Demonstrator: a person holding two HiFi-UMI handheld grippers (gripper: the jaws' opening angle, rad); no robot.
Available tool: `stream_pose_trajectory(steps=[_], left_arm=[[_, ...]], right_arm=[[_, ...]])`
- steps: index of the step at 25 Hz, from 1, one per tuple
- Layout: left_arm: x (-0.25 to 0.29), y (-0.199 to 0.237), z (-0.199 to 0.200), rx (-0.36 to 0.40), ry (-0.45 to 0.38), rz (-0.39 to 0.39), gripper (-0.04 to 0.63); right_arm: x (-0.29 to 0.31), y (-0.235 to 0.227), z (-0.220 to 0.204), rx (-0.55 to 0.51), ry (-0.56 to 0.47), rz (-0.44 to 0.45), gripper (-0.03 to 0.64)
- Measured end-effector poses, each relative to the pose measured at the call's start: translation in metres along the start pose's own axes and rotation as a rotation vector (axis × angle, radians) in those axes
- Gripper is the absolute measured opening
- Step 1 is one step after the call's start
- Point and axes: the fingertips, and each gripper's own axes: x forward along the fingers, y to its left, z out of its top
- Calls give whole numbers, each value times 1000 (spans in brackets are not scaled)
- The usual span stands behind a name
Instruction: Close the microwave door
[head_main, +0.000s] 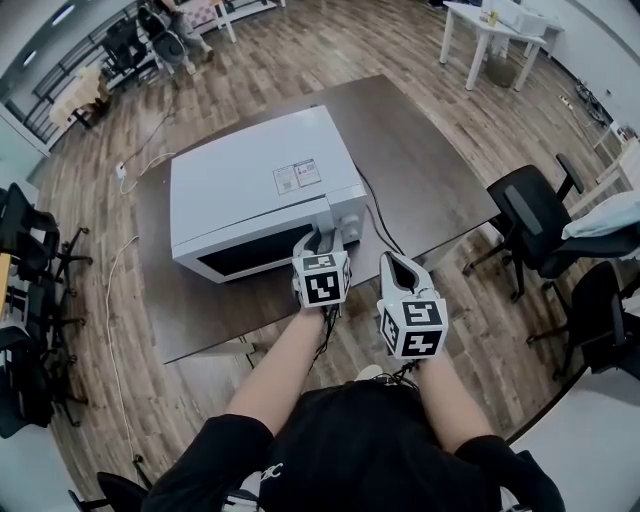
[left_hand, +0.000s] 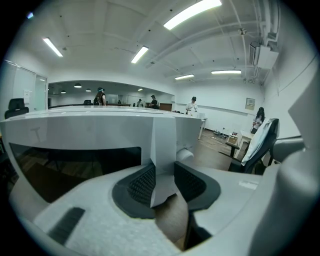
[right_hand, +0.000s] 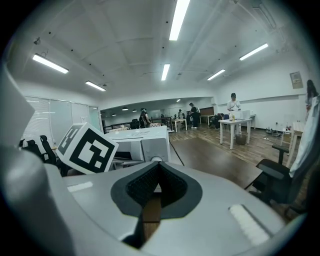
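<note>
Left hand-held gripper (head_main: 317, 240) clamps microwave door (head_main: 250, 256) at its free edge, likely stiff, light, slick plastic; right hand-held gripper (head_main: 393, 263) closed, empty.

My pads (left_hand: 142, 184) are black, matt and finely ribbed, like rubber. The shell of my left gripper (left_hand: 164, 171) looks like pale grey plastic, matt and a little grainy; my right gripper (right_hand: 157, 172) has the same finish. Its marker cube (head_main: 413, 328) is matt white with flat black print. The door handle (left_hand: 163, 150) is smooth white plastic with a soft sheen. The microwave (head_main: 250, 185) has a smooth, satin white casing, a dark glossy door window (head_main: 245, 262) and a paper-like label (head_main: 297, 176). The table (head_main: 420, 170) is dark brown, smooth and matt. The floor (head_main: 300, 60) is wood plank, faintly glossy. The chair (head_main: 530, 215) looks like black cloth.
</note>
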Motion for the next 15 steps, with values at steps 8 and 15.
stream_pose_trajectory(steps=[8, 15], left_arm=[[6, 3, 3, 14, 23, -7, 129], [4, 4, 2, -10, 51, -32, 129]], right_arm=[[-8, 2, -2, -4, 1, -16, 9], [-19, 3, -1, -5, -12, -27, 9]])
